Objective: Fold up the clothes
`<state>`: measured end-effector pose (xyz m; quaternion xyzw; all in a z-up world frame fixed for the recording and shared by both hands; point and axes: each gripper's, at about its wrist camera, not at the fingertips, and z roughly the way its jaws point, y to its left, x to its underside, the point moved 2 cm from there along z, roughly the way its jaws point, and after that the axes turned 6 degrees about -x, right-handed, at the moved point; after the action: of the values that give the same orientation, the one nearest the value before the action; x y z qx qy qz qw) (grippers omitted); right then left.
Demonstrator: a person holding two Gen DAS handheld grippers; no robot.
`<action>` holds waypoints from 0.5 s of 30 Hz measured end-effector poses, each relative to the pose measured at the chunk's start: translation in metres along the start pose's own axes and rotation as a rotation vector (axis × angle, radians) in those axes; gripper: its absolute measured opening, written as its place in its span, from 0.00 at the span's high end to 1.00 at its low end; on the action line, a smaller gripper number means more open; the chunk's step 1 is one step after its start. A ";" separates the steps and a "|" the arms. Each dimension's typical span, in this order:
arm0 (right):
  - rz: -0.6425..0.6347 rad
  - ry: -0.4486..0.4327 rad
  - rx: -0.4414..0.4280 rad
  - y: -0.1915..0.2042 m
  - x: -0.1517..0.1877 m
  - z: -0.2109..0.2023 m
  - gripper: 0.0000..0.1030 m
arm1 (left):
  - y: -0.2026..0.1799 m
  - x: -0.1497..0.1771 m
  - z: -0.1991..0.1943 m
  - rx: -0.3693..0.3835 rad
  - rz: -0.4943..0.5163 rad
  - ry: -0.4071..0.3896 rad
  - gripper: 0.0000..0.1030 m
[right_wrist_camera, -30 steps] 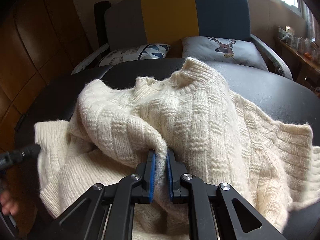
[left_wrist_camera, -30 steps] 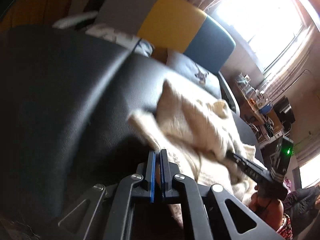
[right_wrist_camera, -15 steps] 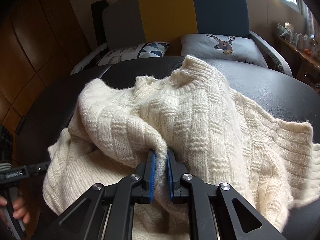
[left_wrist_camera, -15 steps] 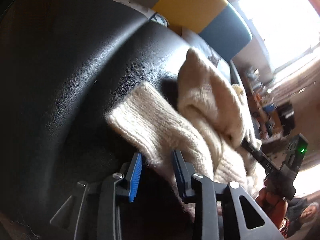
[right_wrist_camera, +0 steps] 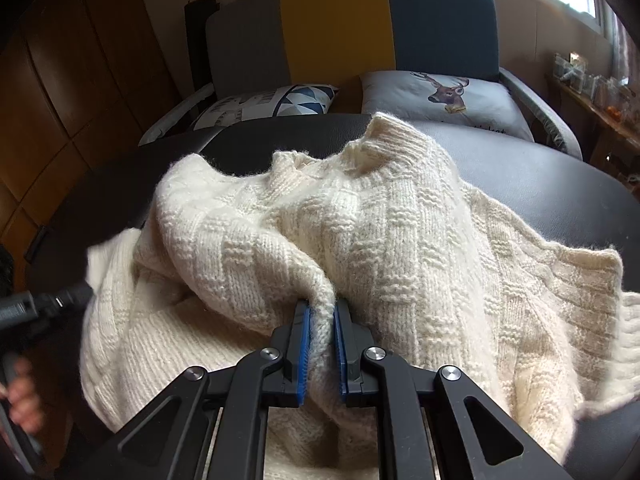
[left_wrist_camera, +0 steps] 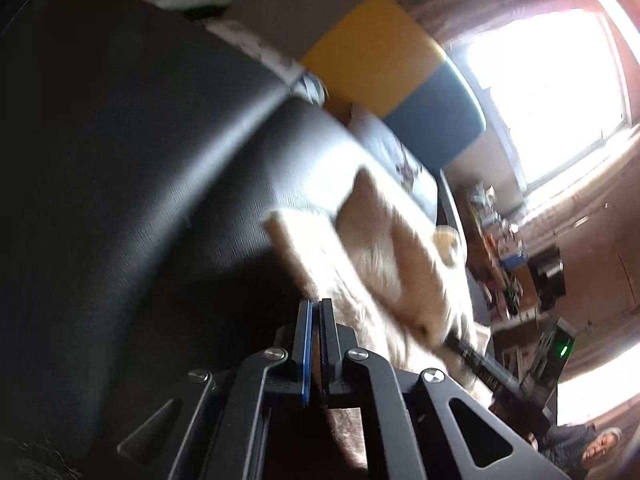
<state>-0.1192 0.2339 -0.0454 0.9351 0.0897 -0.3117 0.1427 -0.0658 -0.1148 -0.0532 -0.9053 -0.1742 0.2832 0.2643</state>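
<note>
Here, a cream knit sweater (right_wrist_camera: 400,240) lies bunched on a black leather surface (right_wrist_camera: 540,176), the right gripper (right_wrist_camera: 320,344) pinching a fold, the left gripper (left_wrist_camera: 316,340) clamped on its edge.

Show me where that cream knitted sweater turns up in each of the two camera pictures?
Left wrist view: the cream sweater is blurred, right of centre, running down to the gripper.
Right wrist view: the cream sweater fills the middle and lower picture, spread on the black surface.
Shared landmark: the grey, yellow and teal chair back behind it.
</note>
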 end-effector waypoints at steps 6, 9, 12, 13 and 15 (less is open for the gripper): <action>0.029 -0.020 0.000 0.000 -0.001 -0.003 0.89 | 0.011 -0.035 -0.034 -0.019 0.009 -0.108 0.99; 0.047 -0.014 -0.008 0.000 -0.003 -0.002 0.89 | 0.031 -0.060 -0.055 -0.041 0.000 -0.162 0.99; 0.066 -0.027 -0.005 0.001 -0.004 -0.004 0.89 | 0.046 -0.086 -0.069 -0.086 -0.016 -0.233 0.99; 0.074 -0.033 -0.003 0.001 -0.004 -0.005 0.89 | 0.051 -0.094 -0.072 -0.099 -0.028 -0.252 0.99; 0.083 -0.039 0.001 0.001 -0.006 -0.006 0.89 | 0.066 -0.111 -0.082 -0.129 -0.044 -0.291 0.99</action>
<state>-0.1199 0.2340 -0.0372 0.9318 0.0481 -0.3237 0.1567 -0.0919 -0.2509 0.0127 -0.8658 -0.2483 0.3936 0.1840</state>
